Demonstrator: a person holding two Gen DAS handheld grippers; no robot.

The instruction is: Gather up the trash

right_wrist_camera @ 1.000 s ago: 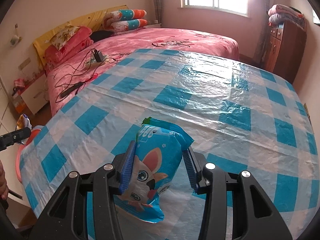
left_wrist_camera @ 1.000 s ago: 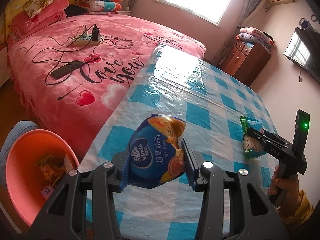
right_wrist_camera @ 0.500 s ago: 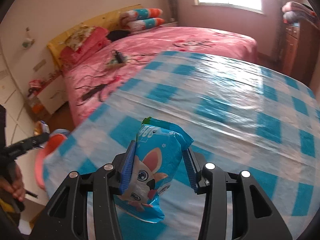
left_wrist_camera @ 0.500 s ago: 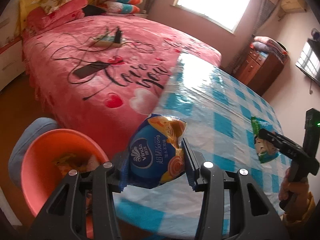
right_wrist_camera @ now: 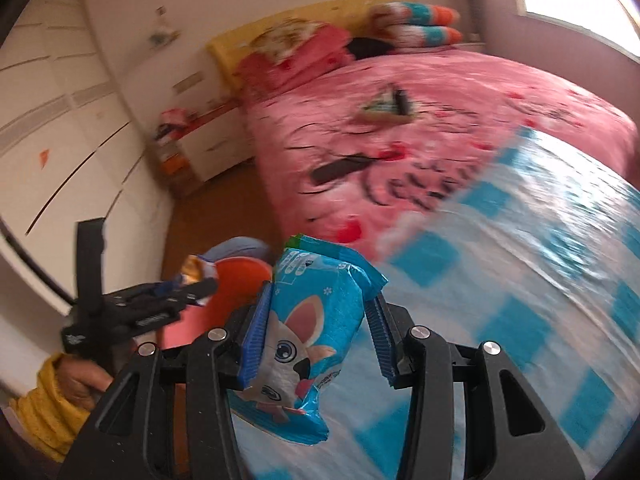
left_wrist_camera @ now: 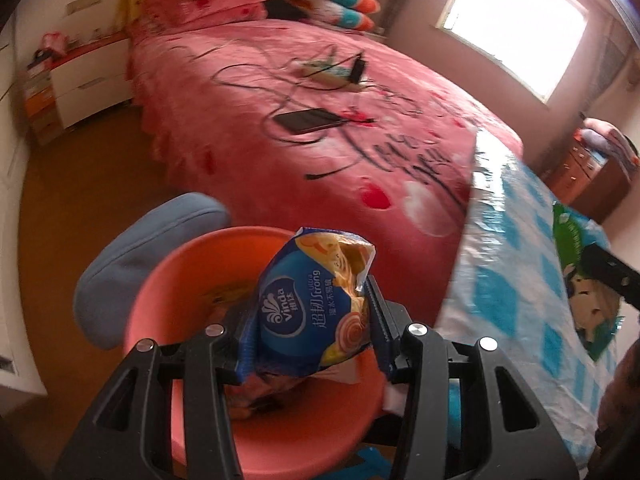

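The left gripper (left_wrist_camera: 310, 320) was clamped on a blue tissue pack (left_wrist_camera: 308, 304), and that pack hung right above the open mouth of the orange bin (left_wrist_camera: 160, 292) — not dropped yet. Down inside the bin, a few wrappers already lay at the bottom, so part of the job looked done. The right gripper (right_wrist_camera: 316, 334) had its own catch: a blue rabbit wrapper (right_wrist_camera: 308, 340), pinched firmly between both blue pads. That one was over the near edge of the checked tabletop (right_wrist_camera: 520, 280), short of the bin, which sat on the floor beside the pink bed (left_wrist_camera: 320, 152).

What was left, by my reading: let the tissue pack fall, then bring the rabbit wrapper across and release it too. The stretch of tabletop in view carried no other trash, though much of it was blurred.

As for pose, both grippers tilted downward. In the right wrist view the left gripper's handle stood upright in a hand (right_wrist_camera: 80, 380) with a yellow sleeve (right_wrist_camera: 44, 412), fingers aimed over the bin's rim.
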